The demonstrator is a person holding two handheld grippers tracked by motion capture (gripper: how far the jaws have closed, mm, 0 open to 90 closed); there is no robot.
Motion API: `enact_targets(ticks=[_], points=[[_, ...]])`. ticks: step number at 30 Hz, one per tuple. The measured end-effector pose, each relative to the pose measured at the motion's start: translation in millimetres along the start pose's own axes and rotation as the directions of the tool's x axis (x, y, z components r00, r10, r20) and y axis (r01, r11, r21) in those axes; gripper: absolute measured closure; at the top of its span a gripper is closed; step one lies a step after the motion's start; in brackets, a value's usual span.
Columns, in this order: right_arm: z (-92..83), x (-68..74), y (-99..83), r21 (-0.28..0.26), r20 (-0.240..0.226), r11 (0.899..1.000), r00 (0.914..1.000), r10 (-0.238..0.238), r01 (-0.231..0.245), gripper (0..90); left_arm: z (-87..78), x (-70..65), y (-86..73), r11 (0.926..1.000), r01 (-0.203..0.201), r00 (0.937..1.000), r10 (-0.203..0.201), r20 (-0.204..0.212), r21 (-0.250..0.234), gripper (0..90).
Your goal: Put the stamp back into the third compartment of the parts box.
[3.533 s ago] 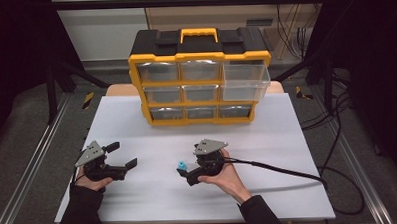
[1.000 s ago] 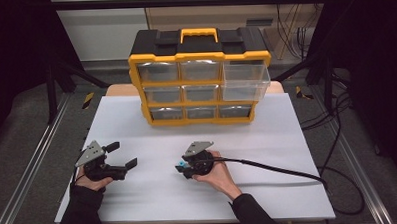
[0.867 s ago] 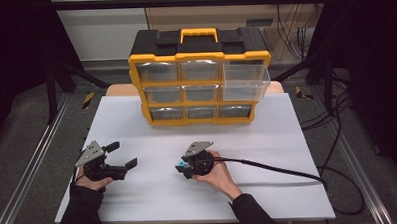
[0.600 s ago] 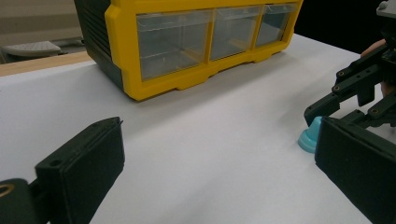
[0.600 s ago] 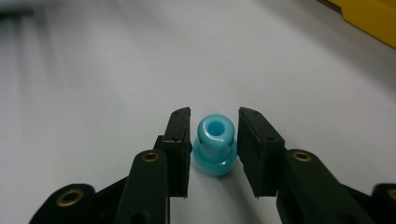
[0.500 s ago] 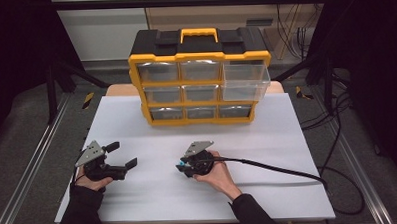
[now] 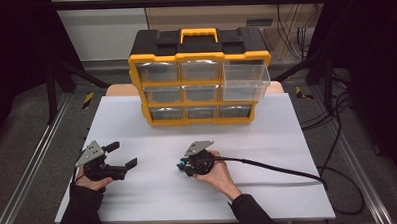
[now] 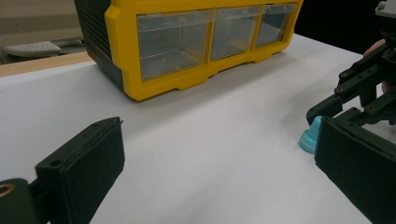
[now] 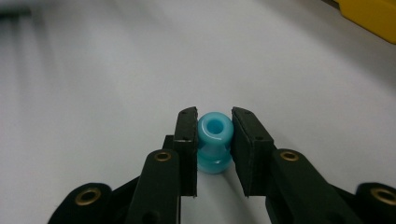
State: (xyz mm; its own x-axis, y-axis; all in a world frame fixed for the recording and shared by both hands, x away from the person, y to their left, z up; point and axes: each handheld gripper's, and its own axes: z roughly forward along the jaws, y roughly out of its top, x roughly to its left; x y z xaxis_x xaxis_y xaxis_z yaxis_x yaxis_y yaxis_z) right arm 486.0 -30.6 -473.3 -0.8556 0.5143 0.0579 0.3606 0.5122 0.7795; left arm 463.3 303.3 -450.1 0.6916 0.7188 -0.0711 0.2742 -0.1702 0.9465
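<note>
drawer cabinets (image 7: 200, 72): 1 | its clear drawers: 9, one (image 7: 245, 83) pulled out | blue spools (image 9: 214, 141): 1 | handheld grippers: 2, left (image 7: 122, 155), right (image 7: 182, 166) | white tables (image 7: 287, 139): 1

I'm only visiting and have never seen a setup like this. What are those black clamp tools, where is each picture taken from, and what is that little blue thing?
No robot here: a person works at a white table, holding a hand-operated clamp in each hand. One picture looks down from above; the other two come from small cameras riding on each clamp, looking along its black jaws. At the back stands a yellow drawer cabinet, its top right drawer pulled out. The right gripper has just been closing its jaws around a small blue spool-shaped piece standing on the table; the pads look to be touching its sides. The left gripper rests with jaws wide open, holding nothing.
</note>
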Motion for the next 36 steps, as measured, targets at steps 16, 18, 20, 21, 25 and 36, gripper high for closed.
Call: enact_targets(ticks=[16,18,20,21,25,36], points=[[-5.0,0.2,2.6,0.008,-0.012,1.000,0.9999,0.007,-0.007,72.5,0.2,-0.4,0.0,1.0000,-0.001,1.0000,0.001,0.001,0.001,1.3],[-7.4,0.0,3.9,0.003,-0.012,1.000,0.9999,0.004,-0.004,72.5,-0.1,-0.4,0.2,1.0000,0.000,1.0000,0.000,0.001,0.000,1.3],[-8.2,0.0,4.4,0.000,-0.010,1.000,0.9999,0.003,-0.003,72.5,-0.1,-0.4,0.2,1.0000,0.000,1.0000,0.000,0.001,0.000,1.3],[-10.5,-0.3,5.6,0.002,-0.009,1.000,1.0000,0.002,-0.002,72.5,0.0,-0.5,0.2,1.0000,0.000,1.0000,0.000,0.001,0.000,1.2],[-14.1,-0.5,7.6,0.000,-0.009,1.000,0.9999,0.007,-0.007,72.5,0.3,-0.6,0.0,1.0000,-0.001,1.0000,0.001,0.002,0.002,1.2],[-28.2,-0.9,14.5,-0.018,-0.008,1.000,1.0000,0.000,0.000,72.6,0.5,-0.7,-0.2,1.0000,-0.001,1.0000,0.001,0.002,0.005,1.2]])
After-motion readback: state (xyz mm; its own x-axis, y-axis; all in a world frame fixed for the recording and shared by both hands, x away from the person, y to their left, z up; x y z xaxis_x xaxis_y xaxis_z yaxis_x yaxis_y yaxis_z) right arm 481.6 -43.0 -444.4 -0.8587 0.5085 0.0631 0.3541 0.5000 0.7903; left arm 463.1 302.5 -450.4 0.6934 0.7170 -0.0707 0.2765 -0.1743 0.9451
